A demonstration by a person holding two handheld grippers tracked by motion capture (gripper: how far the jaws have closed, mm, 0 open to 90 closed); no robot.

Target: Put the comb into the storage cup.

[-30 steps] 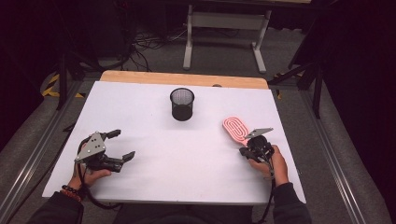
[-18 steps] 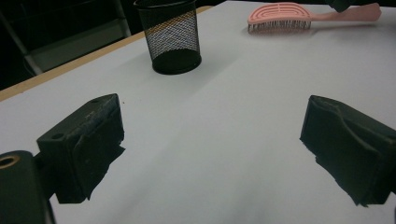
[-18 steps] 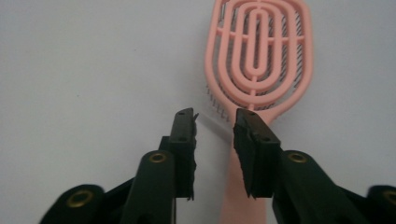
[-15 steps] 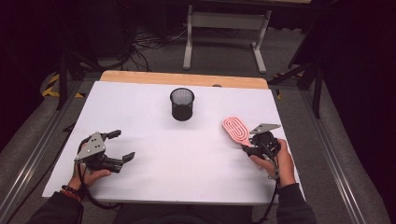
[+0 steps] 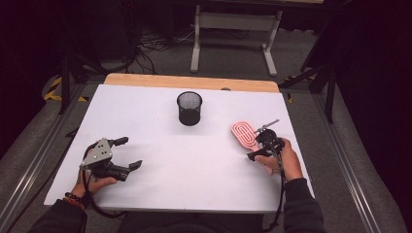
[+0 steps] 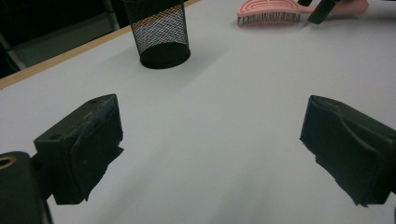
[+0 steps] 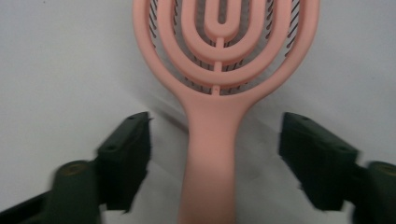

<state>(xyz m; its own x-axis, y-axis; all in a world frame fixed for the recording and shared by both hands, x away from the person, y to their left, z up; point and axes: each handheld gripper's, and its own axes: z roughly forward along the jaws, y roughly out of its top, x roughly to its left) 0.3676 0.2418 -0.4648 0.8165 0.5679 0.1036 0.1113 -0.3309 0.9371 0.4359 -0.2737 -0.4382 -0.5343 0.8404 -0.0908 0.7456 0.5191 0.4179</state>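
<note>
A pink vented hairbrush (image 5: 243, 134) lies bristles down on the white table (image 5: 194, 160), at its right side. My right gripper (image 5: 257, 144) sits at the brush's handle; its jaws have just been opening. In the right gripper view the handle (image 7: 211, 154) runs between the two pads (image 7: 128, 154) with a clear gap on each side. My left gripper (image 5: 127, 153) rests open at the table's left front, nothing between its fingers (image 6: 81, 144). The left gripper view shows the hairbrush (image 6: 273, 10) far off at the top right.
A black mesh pencil cup (image 5: 189, 108) stands upright near the middle back of the table; the cup (image 6: 159, 32) is ahead of the left gripper. A wooden strip (image 5: 192, 82) edges the far side. A metal stand (image 5: 233, 29) is on the floor beyond.
The right gripper's jaws have parted from the brush handle and the hand has drawn back a little toward the right front. The left hand has kept still.
</note>
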